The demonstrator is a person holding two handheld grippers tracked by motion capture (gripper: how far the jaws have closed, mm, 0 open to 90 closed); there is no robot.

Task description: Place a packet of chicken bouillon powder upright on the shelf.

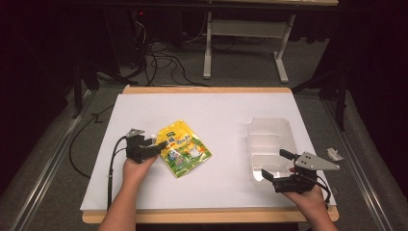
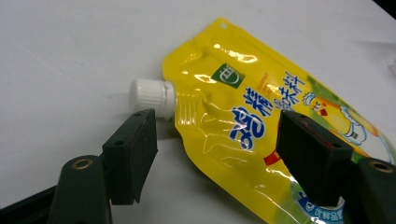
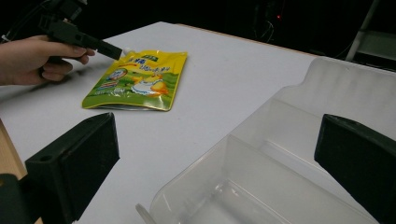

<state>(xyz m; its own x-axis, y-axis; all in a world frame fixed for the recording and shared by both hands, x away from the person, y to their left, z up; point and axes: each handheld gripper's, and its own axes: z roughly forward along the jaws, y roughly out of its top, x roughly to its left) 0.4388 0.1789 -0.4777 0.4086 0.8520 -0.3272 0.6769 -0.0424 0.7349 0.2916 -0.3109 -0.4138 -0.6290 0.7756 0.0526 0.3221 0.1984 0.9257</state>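
1. Left gripper view: yellow spout pouch (image 2: 261, 126) lies flat on the white desk (image 2: 70, 56), its top corner between the spread jaws of the left hand-held gripper (image 2: 224, 144).
2. Right hand-held gripper (image 1: 281, 168) sits wide open at the clear plastic bin (image 1: 269, 144), well apart from the pouch.

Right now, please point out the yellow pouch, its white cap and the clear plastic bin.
yellow pouch (image 2: 243, 112): left gripper view, on the printed front.
white cap (image 2: 150, 95): left gripper view, on its ribbed side.
clear plastic bin (image 1: 269, 131): high view, on its far wall.

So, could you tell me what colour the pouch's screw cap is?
White; the cap on the yellow pouch shows best in the left gripper view.
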